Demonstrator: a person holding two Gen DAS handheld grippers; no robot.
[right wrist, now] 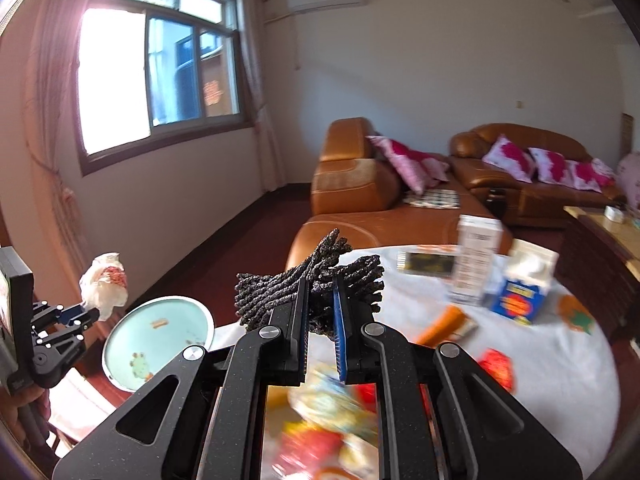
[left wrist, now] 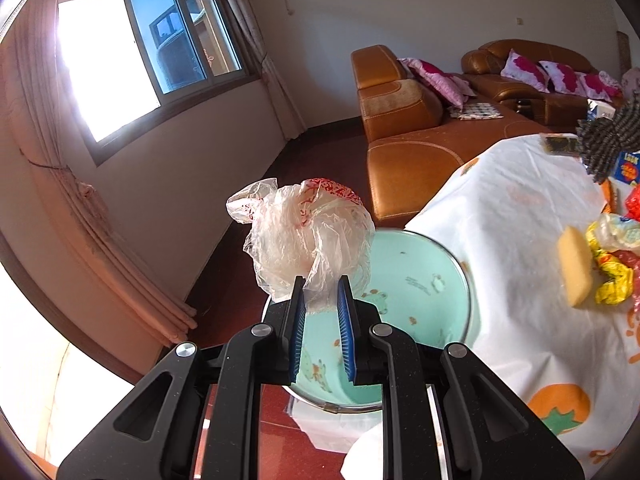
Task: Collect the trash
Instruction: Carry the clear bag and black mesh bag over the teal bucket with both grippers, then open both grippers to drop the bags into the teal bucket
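The basin [left wrist: 420, 280] is open from above; only the plastic bag [left wrist: 308, 240] hangs over its rim. Wrappers [left wrist: 612, 276] crowd the table [left wrist: 500, 240].

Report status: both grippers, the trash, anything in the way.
Left gripper shut on plastic bag, above the basin. Right gripper shut on dark cloth. Wrappers remain on table. Nothing in the way.

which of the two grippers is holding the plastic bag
The left gripper. Its blue pads pinch the crumpled clear plastic bag above the mint basin. The right gripper grips a dark chenille cloth instead.
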